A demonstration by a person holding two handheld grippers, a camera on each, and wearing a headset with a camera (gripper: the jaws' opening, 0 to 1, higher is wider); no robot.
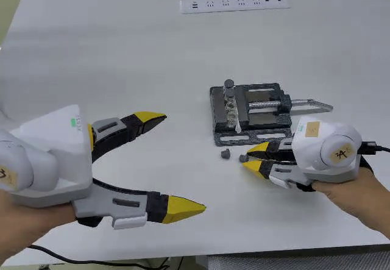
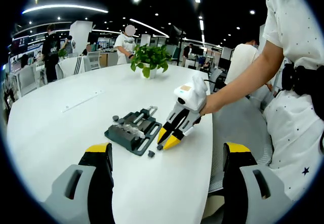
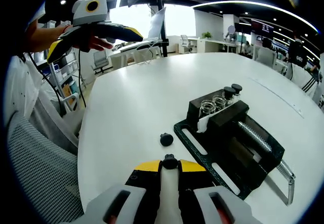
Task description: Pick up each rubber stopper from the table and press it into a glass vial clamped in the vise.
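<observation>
A black vise [image 1: 250, 113] stands on the white table and clamps a row of glass vials [image 1: 231, 108]. The two far vials [image 3: 233, 90] carry dark stoppers; the two near ones [image 3: 212, 104] are uncapped. My right gripper [image 1: 251, 157] sits just in front of the vise, low over the table, shut on a dark rubber stopper [image 3: 169, 162]. A second stopper [image 1: 225, 154] lies loose on the table to its left, also seen from the right gripper [image 3: 166, 139]. My left gripper [image 1: 173, 163] hovers at the lower left, open wide with nothing in it, well away from the vise [image 2: 132, 130].
A white power strip [image 1: 234, 3] lies at the far side of the table. The table's near edge runs just below both grippers. A mesh chair [image 3: 40, 168] stands beside the table. A potted plant [image 2: 149, 59] sits at the table's far end.
</observation>
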